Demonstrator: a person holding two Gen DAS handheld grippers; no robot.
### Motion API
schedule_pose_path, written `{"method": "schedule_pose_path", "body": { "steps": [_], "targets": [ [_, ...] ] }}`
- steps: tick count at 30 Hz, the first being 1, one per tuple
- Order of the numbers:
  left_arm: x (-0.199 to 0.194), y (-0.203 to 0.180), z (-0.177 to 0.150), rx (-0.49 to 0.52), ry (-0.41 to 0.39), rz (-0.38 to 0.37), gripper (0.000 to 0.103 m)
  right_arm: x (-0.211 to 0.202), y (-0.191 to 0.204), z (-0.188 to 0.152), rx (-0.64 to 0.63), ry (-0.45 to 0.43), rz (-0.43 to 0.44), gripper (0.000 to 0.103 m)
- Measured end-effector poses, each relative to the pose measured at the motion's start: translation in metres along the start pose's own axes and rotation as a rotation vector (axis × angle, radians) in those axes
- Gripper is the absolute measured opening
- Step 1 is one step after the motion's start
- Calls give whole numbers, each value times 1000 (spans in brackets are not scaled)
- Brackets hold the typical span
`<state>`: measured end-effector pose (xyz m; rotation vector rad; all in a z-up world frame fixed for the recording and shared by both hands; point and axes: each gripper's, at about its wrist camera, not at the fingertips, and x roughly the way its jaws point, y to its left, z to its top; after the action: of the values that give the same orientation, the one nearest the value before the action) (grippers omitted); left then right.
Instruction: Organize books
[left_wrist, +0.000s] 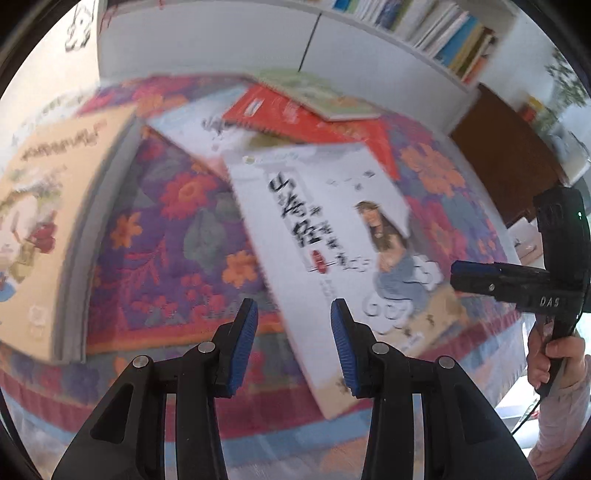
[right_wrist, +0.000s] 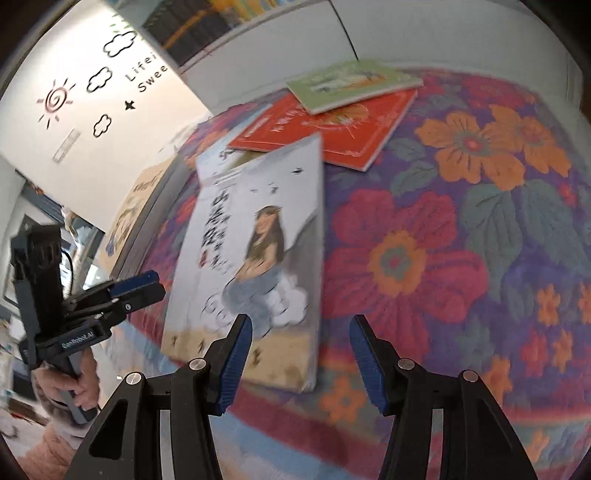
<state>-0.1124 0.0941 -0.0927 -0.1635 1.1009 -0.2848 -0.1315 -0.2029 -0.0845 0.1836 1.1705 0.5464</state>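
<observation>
left gripper (left_wrist: 294, 314) hangs over the near edge of the flowered cloth (left_wrist: 166, 236), blue pads apart with nothing between them, only a modest gap. the white book (left_wrist: 325, 236) with black brush lettering lies flat just past it, its near corner at about 1 o'clock from the fingertips and poking toward the table's front edge. up at 12 o'clock the red book (left_wrist: 295, 118) lies partly under the green book (left_wrist: 314, 94), both close to the white cabinet front. at 9 o'clock a tan picture book (left_wrist: 48, 221) fills the left side, its grey page edge facing the open patch of cloth.

right gripper (right_wrist: 301, 328) also stands spread and empty, wider than the left. the white book's right edge runs up from 12 o'clock, and everything from 1 to 4 o'clock is bare flowered cloth, plenty of room there. the other hand (right_wrist: 79, 384) with its tool sits at 9 o'clock, off the table edge.
</observation>
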Motion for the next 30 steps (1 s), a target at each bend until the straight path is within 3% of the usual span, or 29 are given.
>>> {"method": "schedule_pose_path", "body": {
  "steps": [2,7,11,17,21,30],
  "targets": [
    [15,8,1,-21,39,-18,36,16,-10,11,27,55,46,52],
    [22,17,13,-29,20,-92,35,34,-15,36,0,80,140,52],
    [30,15,23,2,-4,-101,35,48,-20,56,0,92,212,42],
    [34,17,28,-29,-51,-98,34,58,-27,65,2,94,225,18],
    [35,15,28,-24,-77,-80,35,59,-38,63,39,80,277,15],
    [34,18,27,-28,-83,-98,35,57,-33,59,13,47,243,15]
  ]
}}
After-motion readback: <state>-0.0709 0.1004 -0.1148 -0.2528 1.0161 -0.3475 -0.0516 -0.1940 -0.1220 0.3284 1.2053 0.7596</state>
